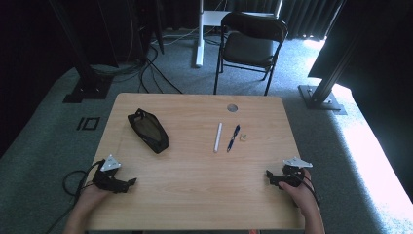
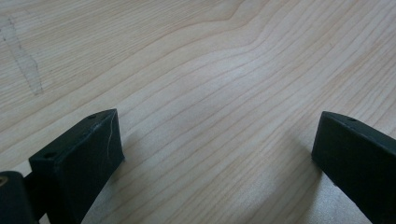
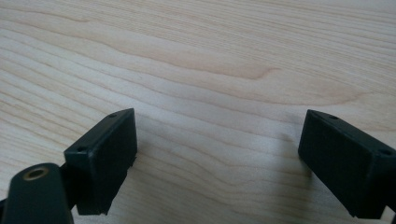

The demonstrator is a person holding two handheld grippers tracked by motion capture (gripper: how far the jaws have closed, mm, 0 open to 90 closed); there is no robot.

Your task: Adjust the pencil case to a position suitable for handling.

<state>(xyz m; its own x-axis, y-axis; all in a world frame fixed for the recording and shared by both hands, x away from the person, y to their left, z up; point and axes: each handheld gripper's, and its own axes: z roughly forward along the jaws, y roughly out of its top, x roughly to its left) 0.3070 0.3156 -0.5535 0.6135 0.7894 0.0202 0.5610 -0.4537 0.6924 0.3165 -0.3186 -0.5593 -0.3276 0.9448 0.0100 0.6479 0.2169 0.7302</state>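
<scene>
Two hand-held grippers are seen resting low at the near corners of a light wooden table (image 1: 195, 175). The left gripper (image 1: 127, 184) is held at the near left, its jaws pointing toward the table's middle; in the left gripper view its jaws are spread wide, with nothing but bare wood grain between them. The right gripper (image 1: 269, 176) is held at the near right, its jaws pointing inward as well; in the right gripper view its jaws are likewise set wide apart, and nothing is gripped. Each gripper is topped by a grey three-cornered plate, and a black cable is trailed from the left one over the table's edge. Well apart from both grippers, farther up the table, a black pouch (image 1: 148, 130) is laid at an angle on the left half. On the right half a white pen (image 1: 217, 137) and a dark blue pen (image 1: 233, 138) are laid just beside each other, nearly parallel, and a small pale object (image 1: 243, 138), too small to be identified, is set just right of the blue pen. A round grey grommet (image 1: 232, 107) is let into the far edge. Behind the table a black folding chair (image 1: 251, 44) is placed on the carpet. No brand, label or writing can be read on anything.
</scene>
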